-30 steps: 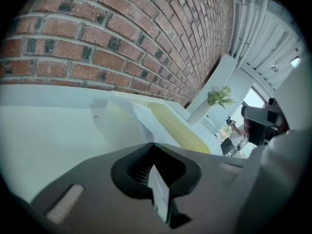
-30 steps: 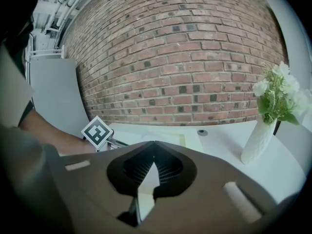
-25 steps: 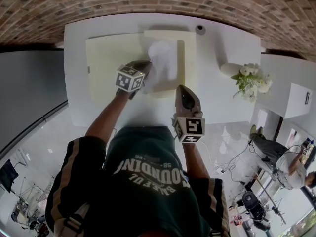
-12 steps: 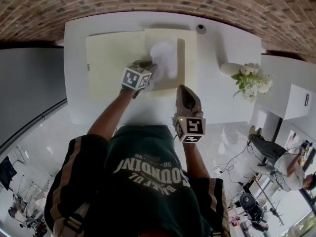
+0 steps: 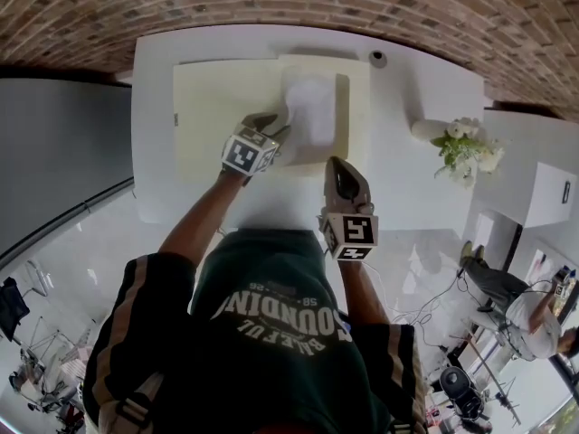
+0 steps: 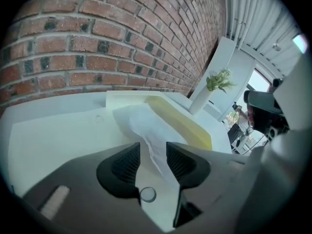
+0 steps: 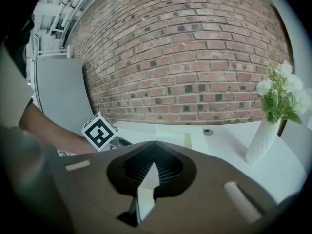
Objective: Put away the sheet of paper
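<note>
Two grippers I am running: the left gripper [image 6: 152, 152], its jaws just opening, is standing spread around the near edge of the sheet of paper [image 6: 141, 123] without pressing it. The right gripper [image 7: 154, 145] is hovering over the white table [image 5: 425, 89], jaws pressing together on nothing. The sheet is lying crumpled in the open cream folder [image 5: 217, 107].

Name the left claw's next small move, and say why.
Probably draw the left claw back off the sheet of paper. Its jaws have just been opening, the sheet's edge lies loose between them, and the sheet already rests on the open cream folder.
</note>
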